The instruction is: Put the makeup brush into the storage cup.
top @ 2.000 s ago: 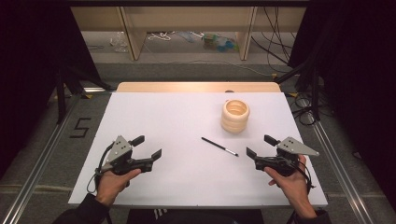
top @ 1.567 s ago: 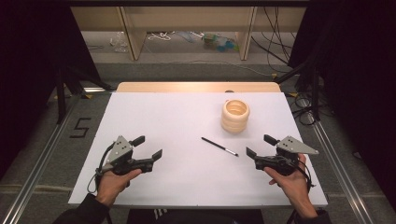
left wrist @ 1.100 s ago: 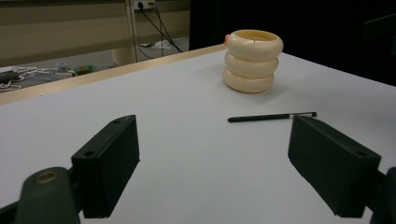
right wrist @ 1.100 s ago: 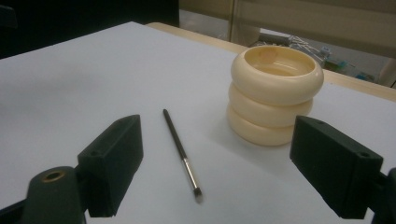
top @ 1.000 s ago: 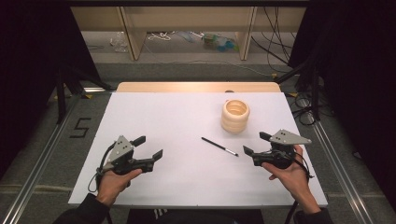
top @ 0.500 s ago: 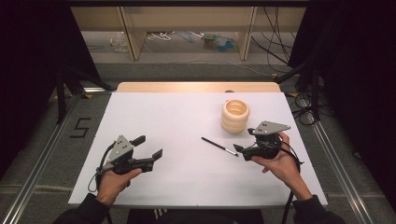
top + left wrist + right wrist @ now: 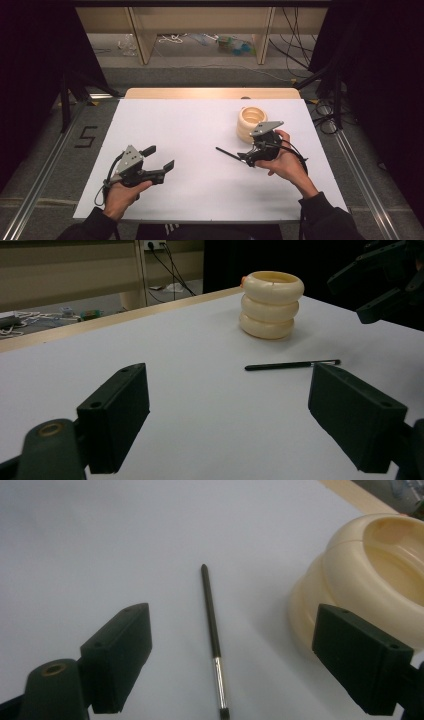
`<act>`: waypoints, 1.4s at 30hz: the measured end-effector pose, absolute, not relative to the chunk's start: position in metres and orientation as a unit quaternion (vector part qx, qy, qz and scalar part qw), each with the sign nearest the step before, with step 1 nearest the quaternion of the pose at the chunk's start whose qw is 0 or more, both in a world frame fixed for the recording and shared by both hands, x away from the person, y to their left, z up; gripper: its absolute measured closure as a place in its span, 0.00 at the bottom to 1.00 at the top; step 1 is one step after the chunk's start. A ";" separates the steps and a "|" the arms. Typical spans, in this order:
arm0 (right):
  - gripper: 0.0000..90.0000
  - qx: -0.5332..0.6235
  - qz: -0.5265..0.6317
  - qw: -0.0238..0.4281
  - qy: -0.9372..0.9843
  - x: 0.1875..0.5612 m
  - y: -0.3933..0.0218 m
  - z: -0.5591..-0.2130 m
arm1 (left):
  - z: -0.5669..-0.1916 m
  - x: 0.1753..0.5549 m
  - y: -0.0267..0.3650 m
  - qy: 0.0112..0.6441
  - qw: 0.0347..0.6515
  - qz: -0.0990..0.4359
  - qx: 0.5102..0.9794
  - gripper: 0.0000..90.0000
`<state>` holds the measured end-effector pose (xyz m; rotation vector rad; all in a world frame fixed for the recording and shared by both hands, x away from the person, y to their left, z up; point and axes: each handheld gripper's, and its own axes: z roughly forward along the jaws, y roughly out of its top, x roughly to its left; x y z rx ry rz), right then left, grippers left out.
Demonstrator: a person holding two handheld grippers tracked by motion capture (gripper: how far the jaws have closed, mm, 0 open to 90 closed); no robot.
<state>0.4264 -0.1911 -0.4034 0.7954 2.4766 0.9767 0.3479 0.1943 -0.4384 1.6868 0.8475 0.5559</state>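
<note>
A thin black brush [image 7: 228, 153] with a silver ferrule lies on the white table [image 7: 190, 125], right of centre. Just behind it stands a cream ribbed pot [image 7: 251, 122]. My right gripper [image 7: 250, 153] hovers open over the brush's right end. In the right gripper view the brush [image 7: 212, 630] runs up between the spread jaws of that gripper [image 7: 240, 655], and the pot [image 7: 370, 580] sits at the right. My left gripper [image 7: 161, 157] rests open at the front left, holding nothing. From the left gripper [image 7: 235, 415] I see the brush [image 7: 292, 365] and pot [image 7: 271, 304] farther off.
A wooden strip [image 7: 210, 93] borders the table's far edge. Behind it are shelf legs [image 7: 142, 35] and loose cables on the floor. A "5" mark [image 7: 85, 136] is on the floor at left. Metal rails [image 7: 360, 170] run along both sides.
The right gripper has moved left and away from the front edge until its open jaws stand over the brush's end. The left gripper, brush and pot have not moved.
</note>
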 end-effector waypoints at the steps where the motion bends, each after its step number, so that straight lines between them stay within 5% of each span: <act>1: 0.19 0.277 0.336 0.171 0.884 0.429 -0.189 -0.403 | -0.438 0.348 0.194 0.359 0.554 0.235 0.713 0.19; 25: 0.30 0.253 0.243 0.120 0.929 0.463 -0.153 -0.418 | -0.439 0.348 0.194 0.357 0.554 0.235 0.714 0.19; 42: 0.50 0.266 0.165 0.074 0.947 0.480 -0.147 -0.437 | -0.439 0.348 0.193 0.355 0.557 0.228 0.715 0.18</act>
